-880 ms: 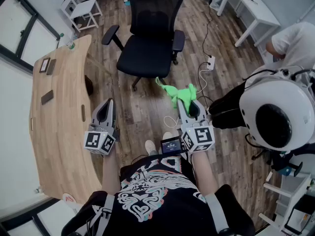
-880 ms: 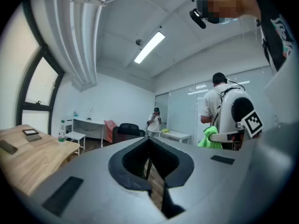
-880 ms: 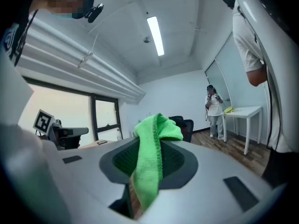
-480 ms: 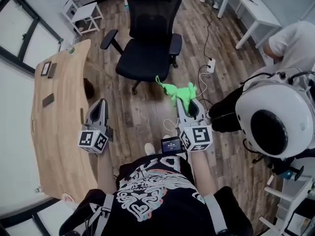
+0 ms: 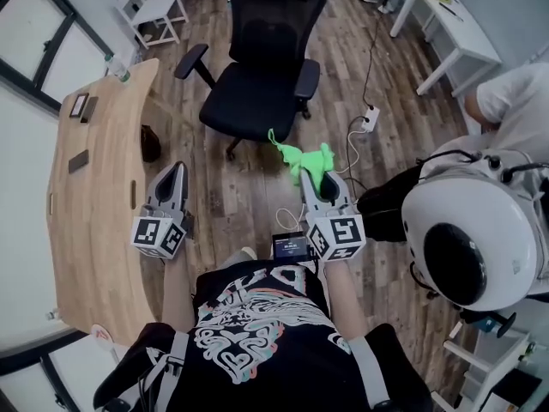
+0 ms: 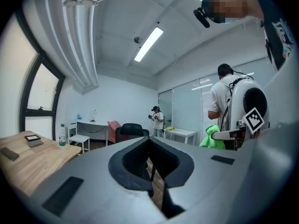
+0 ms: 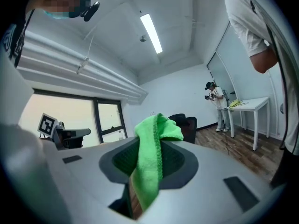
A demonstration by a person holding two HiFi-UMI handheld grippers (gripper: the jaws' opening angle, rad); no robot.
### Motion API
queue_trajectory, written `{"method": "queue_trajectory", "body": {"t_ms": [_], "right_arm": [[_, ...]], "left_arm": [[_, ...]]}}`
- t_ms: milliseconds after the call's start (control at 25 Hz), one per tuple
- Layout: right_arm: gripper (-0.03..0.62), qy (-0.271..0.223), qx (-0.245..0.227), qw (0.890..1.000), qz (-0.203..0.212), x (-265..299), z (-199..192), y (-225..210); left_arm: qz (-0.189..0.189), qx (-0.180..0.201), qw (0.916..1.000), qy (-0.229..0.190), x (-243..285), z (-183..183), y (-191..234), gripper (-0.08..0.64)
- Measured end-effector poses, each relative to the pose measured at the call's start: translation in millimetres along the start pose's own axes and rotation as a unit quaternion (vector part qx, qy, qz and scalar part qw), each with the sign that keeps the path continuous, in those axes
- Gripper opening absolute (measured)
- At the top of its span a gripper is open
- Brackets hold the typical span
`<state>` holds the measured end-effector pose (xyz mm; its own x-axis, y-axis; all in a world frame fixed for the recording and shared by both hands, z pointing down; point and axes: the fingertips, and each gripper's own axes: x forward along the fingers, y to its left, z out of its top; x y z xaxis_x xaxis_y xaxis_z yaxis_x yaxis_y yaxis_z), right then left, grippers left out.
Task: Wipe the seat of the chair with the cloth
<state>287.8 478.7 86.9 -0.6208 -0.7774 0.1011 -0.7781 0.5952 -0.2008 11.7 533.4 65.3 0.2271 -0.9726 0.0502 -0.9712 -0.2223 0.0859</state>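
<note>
A black office chair [image 5: 257, 75] with a mesh back and two armrests stands on the wood floor ahead of me; its seat [image 5: 249, 103] is bare. My right gripper [image 5: 315, 172] is shut on a bright green cloth [image 5: 302, 159], which bunches out past the jaw tips and hangs just short of the chair's near right corner. In the right gripper view the green cloth [image 7: 150, 157] drapes through the closed jaws, with the chair [image 7: 184, 127] behind it. My left gripper [image 5: 171, 184] is shut with nothing in it, held left of the chair near the desk. The chair [image 6: 131, 131] looks small and distant in the left gripper view.
A long wooden desk [image 5: 94, 204] with a few small devices runs along my left. A person with a white backpack unit [image 5: 467, 239] stands close at my right. White tables [image 5: 446, 24] stand at the far right, a white stool [image 5: 159, 11] at the far left. Cables and a power strip [image 5: 371, 118] lie on the floor.
Both grippers and the view have shifted slightly toward the chair. The green cloth stays clamped in the right gripper; the left gripper stays shut and empty.
</note>
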Motion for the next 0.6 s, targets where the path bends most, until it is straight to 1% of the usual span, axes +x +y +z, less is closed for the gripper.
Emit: {"method": "queue_trajectory", "body": {"t_ms": [120, 240, 400, 520, 600], "right_arm": [[0.1, -0.008, 0.023, 0.999, 0.027, 7.9, 3.5, -7.0], [0.1, -0.023, 0.048, 0.998, 0.043, 19.7, 11.5, -15.4], [0.1, -0.014, 0.033, 0.999, 0.034, 37.8, 9.0, -32.5], [0.1, -0.011, 0.025, 0.999, 0.028, 48.6, 8.0, -44.1], [0.1, -0.012, 0.023, 0.999, 0.025, 62.3, 10.8, -47.3]], "left_arm": [[-0.003, 0.002, 1.0, 0.004, 13.4, -3.2, -3.8, 0.002], [-0.007, 0.003, 0.9999, 0.009, 31.6, -6.2, -1.5, 0.002], [-0.009, -0.003, 0.9999, 0.014, 58.6, -12.4, -1.6, 0.002], [-0.014, 0.004, 0.9998, 0.016, 79.0, -14.4, -3.5, 0.002], [-0.011, 0.009, 0.9998, 0.015, 92.3, -14.5, 6.2, 0.002]]}}
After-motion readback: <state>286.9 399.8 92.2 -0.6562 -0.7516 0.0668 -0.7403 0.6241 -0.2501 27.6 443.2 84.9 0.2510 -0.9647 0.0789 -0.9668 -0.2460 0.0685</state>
